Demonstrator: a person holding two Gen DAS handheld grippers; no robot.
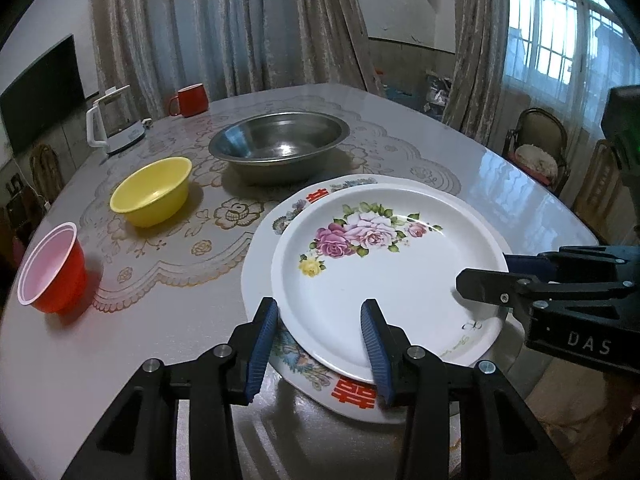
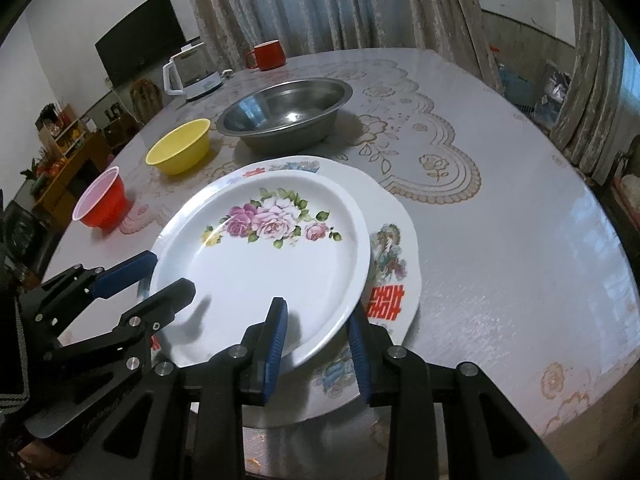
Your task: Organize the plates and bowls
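Note:
A white plate with pink roses (image 1: 380, 276) (image 2: 260, 272) lies off-centre over a larger scalloped plate with red characters (image 1: 260, 264) (image 2: 394, 216). My left gripper (image 1: 320, 320) (image 2: 174, 272) straddles the rose plate's near-left rim, one pad against the outer edge and the other inside the plate, shut on it. My right gripper (image 2: 316, 320) (image 1: 484, 270) grips the near-right rim the same way, with its outer finger partly hidden behind the edge. A yellow bowl (image 1: 154, 192) (image 2: 180, 152) and a steel basin (image 1: 280, 144) (image 2: 286, 110) stand farther back.
A red bowl with a white inside (image 1: 52, 268) (image 2: 102, 204) stands at the left. A white kettle (image 1: 116, 124) and a red mug (image 1: 192, 100) are at the far edge of the round table (image 1: 500, 184). A chair (image 1: 536, 148) stands at the right.

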